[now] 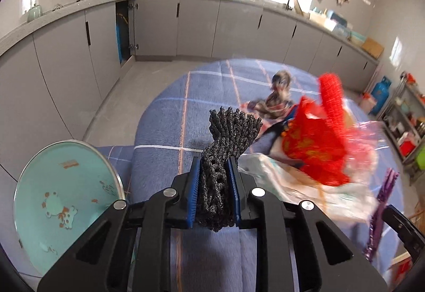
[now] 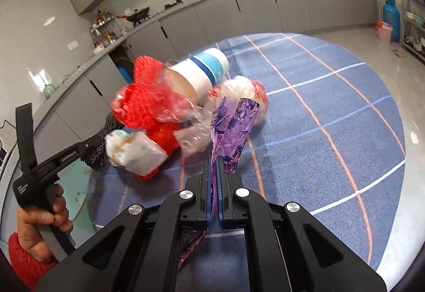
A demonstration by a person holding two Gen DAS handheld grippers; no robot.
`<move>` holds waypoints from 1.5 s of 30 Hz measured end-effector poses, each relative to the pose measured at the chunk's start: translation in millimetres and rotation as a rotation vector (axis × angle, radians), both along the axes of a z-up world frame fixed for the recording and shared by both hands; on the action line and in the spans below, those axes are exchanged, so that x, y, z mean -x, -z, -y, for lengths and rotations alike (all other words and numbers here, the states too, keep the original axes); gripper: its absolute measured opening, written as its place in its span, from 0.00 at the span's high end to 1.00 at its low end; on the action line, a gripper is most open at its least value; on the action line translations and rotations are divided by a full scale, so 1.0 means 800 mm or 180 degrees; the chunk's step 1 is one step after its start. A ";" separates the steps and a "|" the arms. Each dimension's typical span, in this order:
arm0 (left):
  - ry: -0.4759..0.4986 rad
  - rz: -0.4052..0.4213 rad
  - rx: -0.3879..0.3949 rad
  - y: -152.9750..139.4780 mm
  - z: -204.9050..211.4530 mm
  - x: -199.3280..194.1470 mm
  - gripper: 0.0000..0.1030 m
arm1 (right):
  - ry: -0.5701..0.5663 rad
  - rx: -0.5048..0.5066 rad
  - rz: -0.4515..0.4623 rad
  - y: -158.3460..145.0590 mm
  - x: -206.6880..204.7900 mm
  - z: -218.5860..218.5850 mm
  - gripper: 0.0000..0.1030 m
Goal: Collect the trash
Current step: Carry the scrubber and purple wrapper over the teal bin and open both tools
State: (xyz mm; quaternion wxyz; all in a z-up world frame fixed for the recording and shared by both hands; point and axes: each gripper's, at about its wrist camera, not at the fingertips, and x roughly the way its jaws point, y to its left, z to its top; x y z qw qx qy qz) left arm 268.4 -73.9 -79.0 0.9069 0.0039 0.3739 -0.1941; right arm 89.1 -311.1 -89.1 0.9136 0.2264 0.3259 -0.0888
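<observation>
We had our left gripper [image 1: 213, 183] clenched on a black foam net [image 1: 225, 143], its blue pads pressing both sides of the twisted mesh above the blue checked tablecloth [image 1: 164, 116]. Our right gripper [image 2: 214, 185] pinched a purple foil wrapper [image 2: 231, 124] tightly. Between them, on the cloth, lay the pile: red mesh [image 2: 143, 103], crumpled white paper [image 2: 135, 151], clear plastic, and a paper cup [image 2: 199, 74] on its side. A teal plate [image 1: 66, 201] sat at the table's left edge.

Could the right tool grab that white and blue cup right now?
Probably not yet. The right tool is shut on a purple wrapper, so it has no free grip. The cup lies beyond, partly behind clear plastic and red netting.
</observation>
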 end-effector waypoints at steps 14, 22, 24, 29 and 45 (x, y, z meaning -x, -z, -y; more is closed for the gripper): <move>-0.0507 0.0347 0.0301 -0.063 -0.092 0.087 0.80 | -0.0271 0.0263 0.0622 -0.090 -0.021 -0.043 0.96; -0.0876 0.0415 0.0186 -0.064 -0.150 0.085 0.80 | -0.0128 0.0205 0.0567 -0.096 -0.042 -0.035 0.95; -0.0889 0.0425 0.0166 -0.062 -0.156 0.084 0.80 | 0.0037 0.0195 0.0399 -0.077 -0.037 -0.022 0.75; -0.0947 0.0380 0.0177 -0.056 -0.170 0.079 0.80 | 0.0530 0.0047 -0.0124 -0.007 -0.008 0.018 0.37; -0.0969 0.0361 0.0144 -0.050 -0.180 0.090 0.80 | 0.0363 0.0022 -0.0497 0.034 -0.038 0.002 0.95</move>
